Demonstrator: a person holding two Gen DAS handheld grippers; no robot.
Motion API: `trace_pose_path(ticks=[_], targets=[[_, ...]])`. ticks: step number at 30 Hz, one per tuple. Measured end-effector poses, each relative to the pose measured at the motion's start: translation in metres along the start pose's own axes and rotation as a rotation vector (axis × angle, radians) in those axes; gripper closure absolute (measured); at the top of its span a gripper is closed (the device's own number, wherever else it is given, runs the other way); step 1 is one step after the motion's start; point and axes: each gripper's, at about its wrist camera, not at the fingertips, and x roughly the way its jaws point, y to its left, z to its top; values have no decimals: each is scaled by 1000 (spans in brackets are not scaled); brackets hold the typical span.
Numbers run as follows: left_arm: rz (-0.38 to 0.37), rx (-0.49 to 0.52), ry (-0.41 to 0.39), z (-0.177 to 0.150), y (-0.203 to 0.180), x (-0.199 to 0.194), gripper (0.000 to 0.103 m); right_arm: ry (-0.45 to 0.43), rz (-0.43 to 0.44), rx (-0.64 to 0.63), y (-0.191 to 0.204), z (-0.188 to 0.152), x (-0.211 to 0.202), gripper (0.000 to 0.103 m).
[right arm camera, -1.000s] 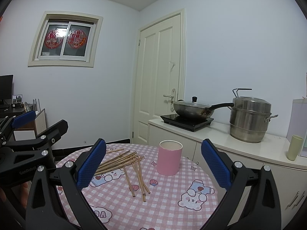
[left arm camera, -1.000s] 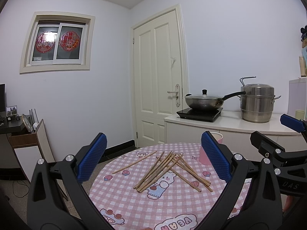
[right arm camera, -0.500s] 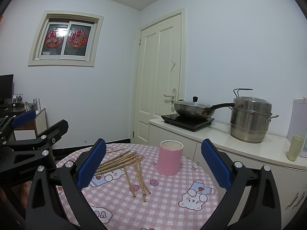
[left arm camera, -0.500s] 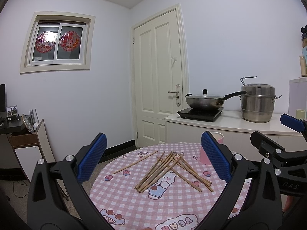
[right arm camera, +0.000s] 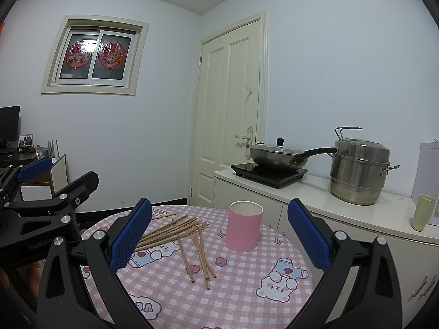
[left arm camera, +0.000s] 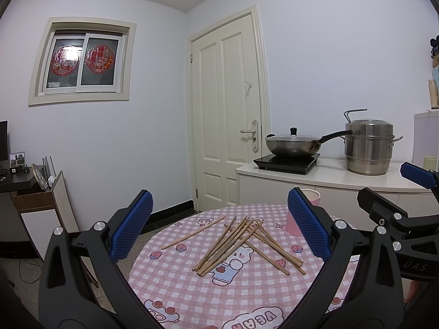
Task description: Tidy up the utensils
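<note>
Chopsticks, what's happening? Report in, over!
Left gripper open, right gripper open, both empty. Chopsticks scattered on table, beside pink cup. Nothing in the way.

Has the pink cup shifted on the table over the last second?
No. In the right wrist view the pink cup keeps its place against the chopsticks and the tablecloth print.

A round surface (right arm camera: 247, 288) in pink checked cloth carries a loose pile of wooden chopsticks (right arm camera: 175, 233) and, just beside them, an upright pink cup (right arm camera: 244, 230).

One pink cup (right arm camera: 244, 229), one pile of chopsticks (left arm camera: 241, 242) too tangled to count.
</note>
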Motion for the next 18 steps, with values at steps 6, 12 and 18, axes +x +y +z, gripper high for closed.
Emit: trace_pose_path(ticks=[6, 12, 18], targets=[[0, 1, 1, -1, 0, 0, 6, 3, 0, 0, 0, 0, 0, 7], [0, 3, 9, -3, 3, 2, 6, 7, 1, 2, 2, -1, 0, 7], [0, 3, 17, -2, 3, 4, 6, 14, 0, 9, 0, 0, 2, 7]])
